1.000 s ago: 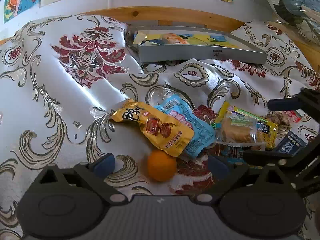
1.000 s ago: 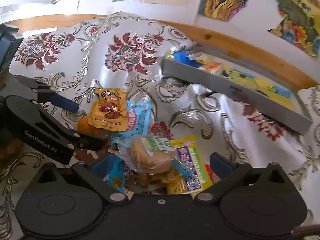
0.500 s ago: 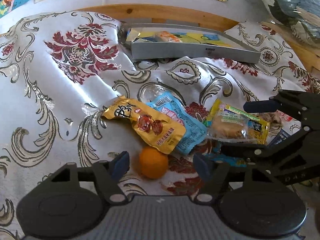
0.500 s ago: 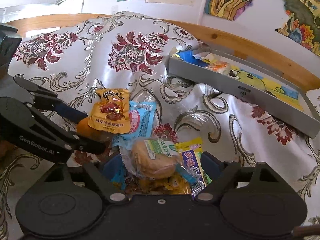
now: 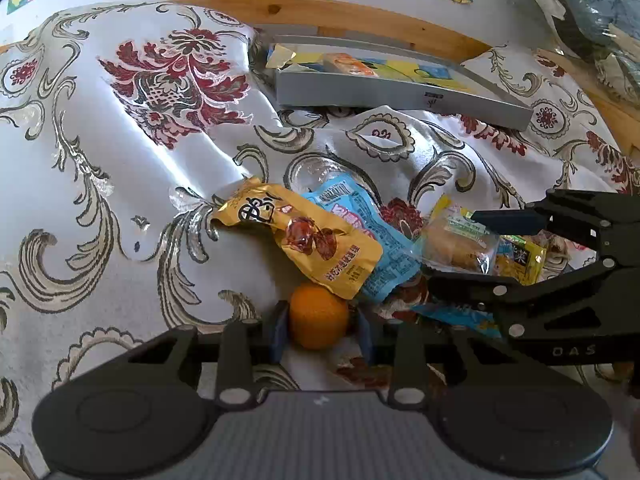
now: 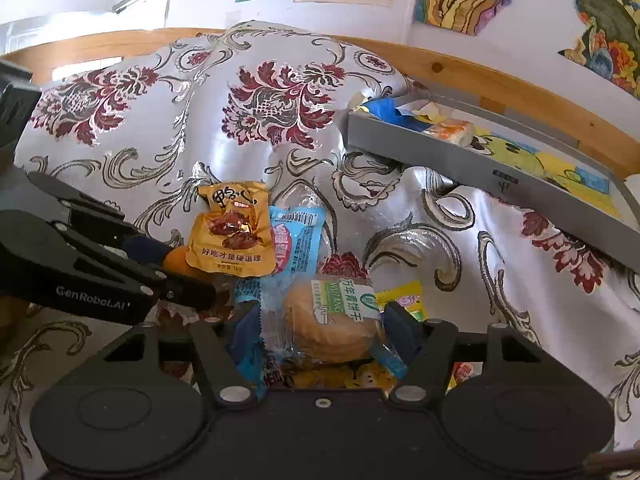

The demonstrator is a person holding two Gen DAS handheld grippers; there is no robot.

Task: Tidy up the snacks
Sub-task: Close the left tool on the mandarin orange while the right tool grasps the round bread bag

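Note:
An orange (image 5: 318,316) lies on the patterned cloth, and my left gripper (image 5: 320,330) is shut on it, blue pads against both sides. A clear-wrapped round bun (image 6: 334,326) with a green label sits between the pads of my right gripper (image 6: 326,338), which is shut on it. The bun (image 5: 460,246) and right gripper (image 5: 472,244) show at the right of the left wrist view. A yellow snack pouch (image 5: 304,242) overlaps a blue packet (image 5: 372,240) just beyond the orange. A grey tray (image 5: 396,96) with several snacks stands at the back.
More small packets (image 6: 404,300) lie heaped under and beside the bun. The cloth (image 5: 120,184) is wrinkled and shiny, with open cloth on the left. A wooden rail (image 5: 360,20) runs behind the tray. The left gripper's arm (image 6: 92,268) reaches in at the left of the right wrist view.
Both grippers went from open to shut: the left closed on the orange, the right closed on the wrapped bun. Both moved slightly forward and down onto the pile.

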